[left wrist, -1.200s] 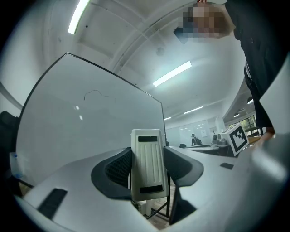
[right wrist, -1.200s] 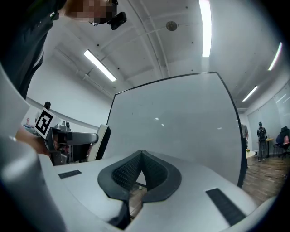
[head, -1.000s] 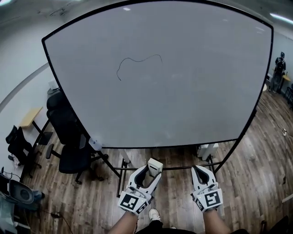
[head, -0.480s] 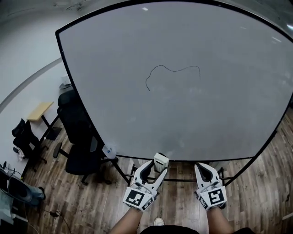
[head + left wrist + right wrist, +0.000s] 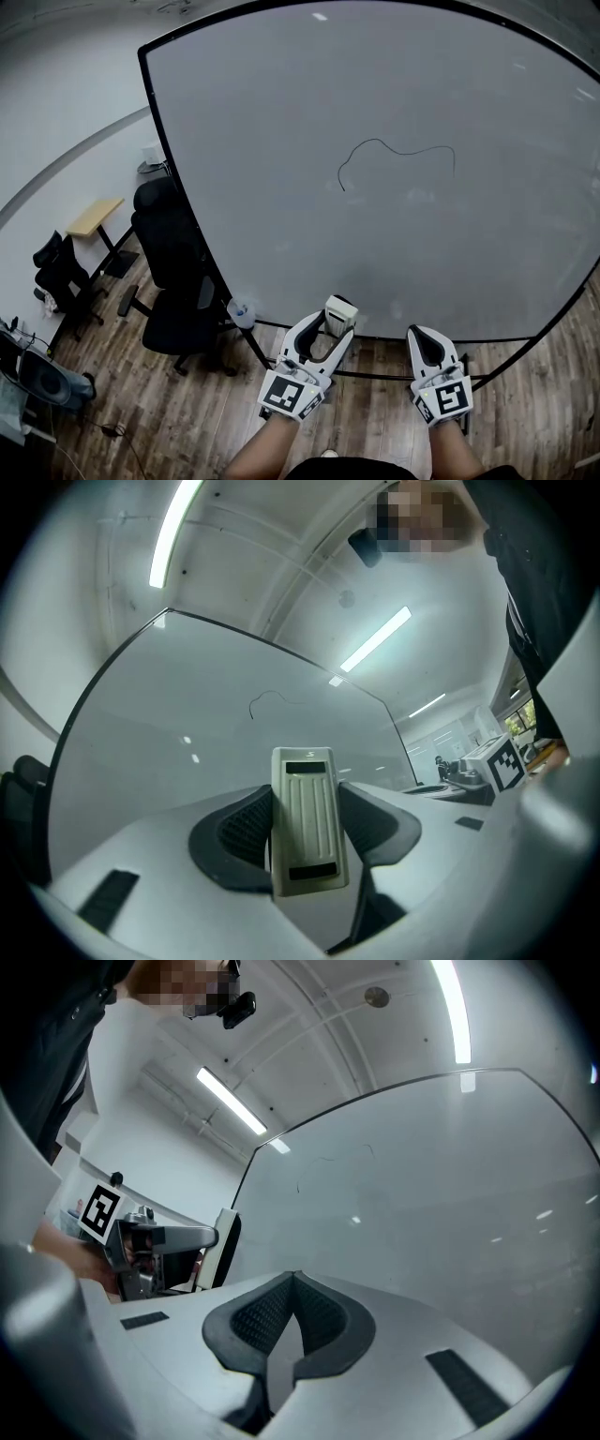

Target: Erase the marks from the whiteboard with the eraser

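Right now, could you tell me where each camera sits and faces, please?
Head view: on the person's head, facing forward and down at the whiteboard, its mark, forearms, left gripper holding the eraser, right gripper.
Left gripper view: on that gripper, facing the whiteboard along jaws clamped on the eraser; dark clothing upper right.
Right gripper view: on that gripper, facing the whiteboard along shut, empty jaws; left gripper at left.
Shared: head and left gripper views show mark and eraser.

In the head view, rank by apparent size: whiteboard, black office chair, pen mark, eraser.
1. whiteboard, fills most of the view.
2. black office chair.
3. pen mark, judged by its span; it is only a thin line.
4. eraser, smallest, though nearer the camera.
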Tool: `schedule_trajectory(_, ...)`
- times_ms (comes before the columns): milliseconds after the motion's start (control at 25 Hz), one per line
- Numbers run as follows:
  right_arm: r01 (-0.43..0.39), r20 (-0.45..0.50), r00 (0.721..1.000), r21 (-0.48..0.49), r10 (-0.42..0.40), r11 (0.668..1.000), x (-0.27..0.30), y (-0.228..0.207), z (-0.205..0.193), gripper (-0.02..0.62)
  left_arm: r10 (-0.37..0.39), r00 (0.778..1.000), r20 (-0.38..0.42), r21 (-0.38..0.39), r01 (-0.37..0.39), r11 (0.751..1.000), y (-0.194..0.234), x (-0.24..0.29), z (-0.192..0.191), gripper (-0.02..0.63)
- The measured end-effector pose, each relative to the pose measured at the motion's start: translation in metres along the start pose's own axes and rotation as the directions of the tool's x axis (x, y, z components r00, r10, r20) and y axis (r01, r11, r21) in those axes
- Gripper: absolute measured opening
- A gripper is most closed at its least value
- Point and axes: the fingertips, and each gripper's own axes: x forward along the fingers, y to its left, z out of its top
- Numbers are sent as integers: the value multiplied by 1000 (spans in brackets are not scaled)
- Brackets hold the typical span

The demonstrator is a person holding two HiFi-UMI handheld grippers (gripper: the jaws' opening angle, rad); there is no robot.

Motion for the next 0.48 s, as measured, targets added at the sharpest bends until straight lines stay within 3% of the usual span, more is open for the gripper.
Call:
schedule_trajectory(280, -60, 65, 996, -56, 64, 997, 31, -8, 28, 20, 54, 996, 68, 58, -58, 997, 23, 30, 34, 239)
schedule_trajectory(480, -113, 121, 985, -59, 119, 992, 40, -19, 52, 20, 141, 986, 86, 105, -149, 983, 35, 52, 57, 239)
